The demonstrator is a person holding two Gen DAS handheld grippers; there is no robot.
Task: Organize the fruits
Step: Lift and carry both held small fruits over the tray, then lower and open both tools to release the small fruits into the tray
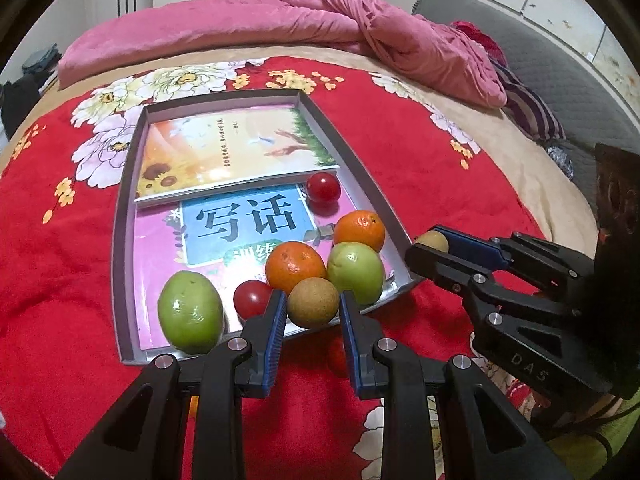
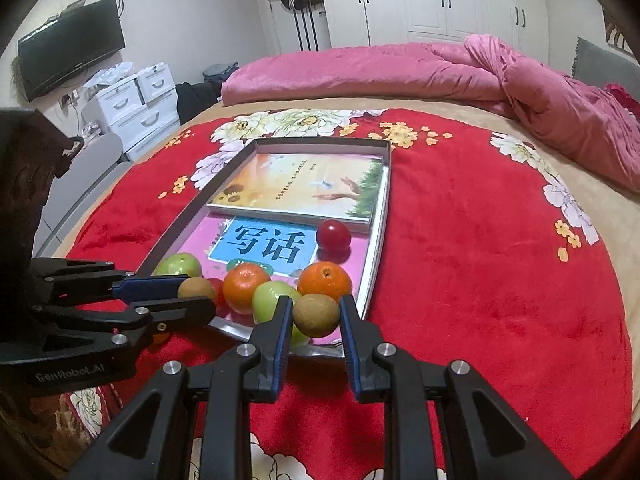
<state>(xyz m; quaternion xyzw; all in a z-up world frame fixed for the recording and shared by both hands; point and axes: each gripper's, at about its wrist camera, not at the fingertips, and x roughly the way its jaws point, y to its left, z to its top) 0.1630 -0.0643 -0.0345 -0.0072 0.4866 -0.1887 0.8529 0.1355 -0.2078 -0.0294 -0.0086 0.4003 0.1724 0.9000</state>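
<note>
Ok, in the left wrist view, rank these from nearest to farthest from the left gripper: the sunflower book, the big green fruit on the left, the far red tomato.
From the left gripper:
1. Big green fruit, tray's near left corner.
2. Far red tomato, mid-tray, right side.
3. Sunflower book, tray's far end.

Shallow grey rectangular tray (image 1: 124, 240) sits on red flowered blanket (image 1: 420, 152), pink quilt (image 1: 280, 16) far behind. In tray: sunflower-cover book (image 1: 236, 152) at far end, overlapping pink-and-blue book (image 1: 248, 220) nearer me. Near end crowded: green round fruit (image 1: 190, 312) at left, two oranges (image 1: 295, 266) right of it. My left gripper (image 1: 313, 304) and right gripper (image 2: 316, 316) each hold brown round fruit (image 1: 313, 302) over near rim.
</note>
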